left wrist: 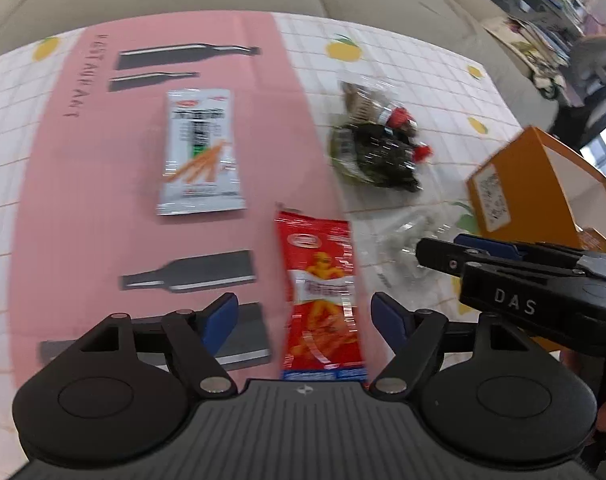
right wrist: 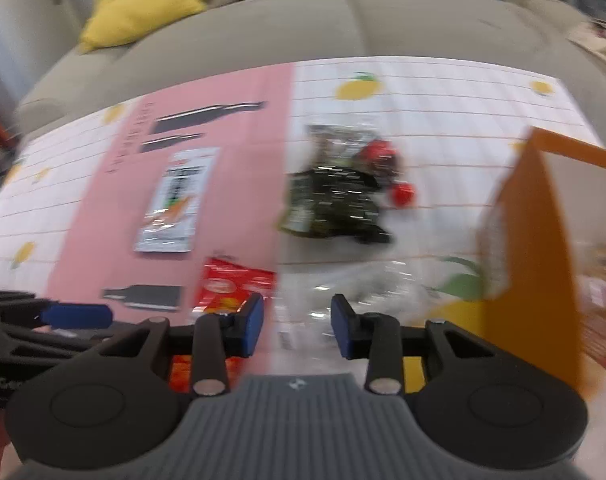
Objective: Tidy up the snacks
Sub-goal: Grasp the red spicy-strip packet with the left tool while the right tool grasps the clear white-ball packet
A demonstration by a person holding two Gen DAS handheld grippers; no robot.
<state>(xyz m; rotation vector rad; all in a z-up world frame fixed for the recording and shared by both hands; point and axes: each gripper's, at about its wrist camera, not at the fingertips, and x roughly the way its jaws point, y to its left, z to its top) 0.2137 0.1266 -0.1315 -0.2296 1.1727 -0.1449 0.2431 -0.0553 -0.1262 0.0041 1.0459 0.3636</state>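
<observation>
orange box (right wrist: 539,240) blocks right, pink mat (left wrist: 83,200) open

Left gripper (left wrist: 305,314): matte black plastic body, two round disc housings either side of a ribbed grey centre plate with a small four-point emblem, angled black linkage arms pinned with silver round-head fasteners, blue rectangular pads on the fingertips (left wrist: 221,322). Right gripper (right wrist: 297,326): same build, black discs, ribbed grey plate with the same emblem, silver pins, blue pads (right wrist: 251,326). Seen from the left wrist camera, its black housing carries white "DAS" lettering, a small screw on the finger arm and a grey metal bracket.
</observation>
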